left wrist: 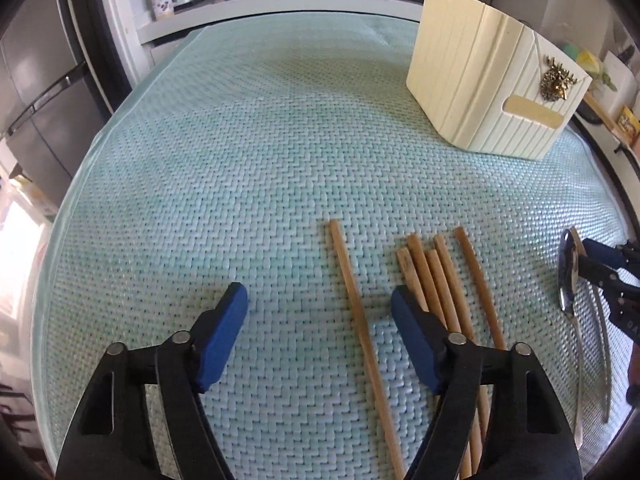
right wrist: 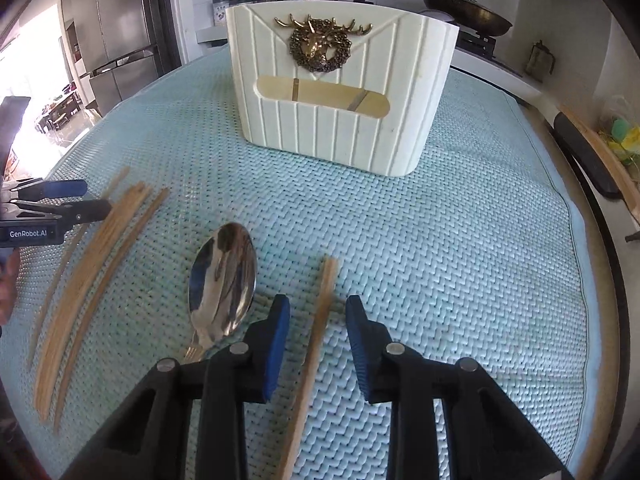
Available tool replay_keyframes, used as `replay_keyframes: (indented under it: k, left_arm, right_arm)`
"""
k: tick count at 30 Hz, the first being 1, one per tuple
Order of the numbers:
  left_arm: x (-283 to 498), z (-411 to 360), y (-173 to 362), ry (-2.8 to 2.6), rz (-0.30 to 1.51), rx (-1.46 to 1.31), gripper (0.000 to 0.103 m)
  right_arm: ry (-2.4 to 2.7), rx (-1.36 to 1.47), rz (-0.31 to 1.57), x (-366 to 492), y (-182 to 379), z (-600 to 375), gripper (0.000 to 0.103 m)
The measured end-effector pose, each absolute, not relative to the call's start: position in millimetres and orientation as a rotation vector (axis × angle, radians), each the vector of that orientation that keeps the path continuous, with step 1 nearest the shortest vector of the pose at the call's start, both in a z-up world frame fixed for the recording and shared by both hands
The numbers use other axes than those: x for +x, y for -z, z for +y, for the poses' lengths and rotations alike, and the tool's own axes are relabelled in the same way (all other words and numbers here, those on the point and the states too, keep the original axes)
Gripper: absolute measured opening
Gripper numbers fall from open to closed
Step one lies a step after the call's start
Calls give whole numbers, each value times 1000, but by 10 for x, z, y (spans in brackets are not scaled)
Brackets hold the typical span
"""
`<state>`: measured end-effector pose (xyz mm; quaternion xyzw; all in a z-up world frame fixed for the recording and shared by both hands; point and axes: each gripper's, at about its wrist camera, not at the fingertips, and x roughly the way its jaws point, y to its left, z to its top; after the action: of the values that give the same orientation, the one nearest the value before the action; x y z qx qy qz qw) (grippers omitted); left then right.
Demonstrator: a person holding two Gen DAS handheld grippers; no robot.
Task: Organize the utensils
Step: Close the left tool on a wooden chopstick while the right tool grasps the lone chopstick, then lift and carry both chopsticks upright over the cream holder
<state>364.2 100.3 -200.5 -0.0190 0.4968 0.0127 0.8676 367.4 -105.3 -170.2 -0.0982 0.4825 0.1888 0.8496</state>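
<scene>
- Chopsticks (left wrist: 436,280) lie flat on the mat-covered tabletop (left wrist: 240,160); a single chopstick (left wrist: 356,308) sits between the left claw's (left wrist: 318,312) released fingers, the bundle under its right finger.
- Right claw (right wrist: 316,320) is released, straddling a lone chopstick (right wrist: 316,328) without touching it.
- Spoon (right wrist: 222,280) lies just left of that claw.
- Cream holder (right wrist: 340,92) stands ahead, well apart.

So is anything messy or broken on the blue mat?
Nothing looks broken or spilled. The wooden chopsticks just lie loose on the woven pale-blue mat, one stray apart from the bunch beside the shiny metal spoon. The cream ribbed holder with a brass deer badge stands upright.
</scene>
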Motion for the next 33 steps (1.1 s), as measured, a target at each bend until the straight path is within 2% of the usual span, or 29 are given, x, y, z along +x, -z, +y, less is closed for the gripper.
replay_keyframes:
  k: [1, 3, 8, 9, 12, 19, 33]
  left_arm:
    - [3671, 996, 1998, -22, 1044, -38, 62]
    - [3705, 969, 1976, -3, 1048, -40, 41]
    - [3583, 842, 1967, 26, 1036, -32, 10]
    - [3574, 841, 1969, 28, 1032, -41, 7]
    - [3572, 901, 1972, 36, 1026, -105, 3]
    - [3397, 985, 1785, 78, 973, -185, 3]
    - [2692, 1064, 629, 188, 713, -249, 3]
  right_arm:
    - [-396, -206, 1018, 3700, 1704, -1029, 26]
    - [-401, -195, 1023, 3731, 1704, -995, 12]
    - [-399, -164, 1029, 3776, 1700, -1033, 8]
    - [-400, -152, 1029, 3785, 1699, -1056, 7]
    - [-404, -113, 1031, 3813, 1698, -1143, 7]
    - [-421, 11, 996, 3720, 1496, -1365, 7]
    - [-490, 138, 782, 3126, 499, -1652, 7]
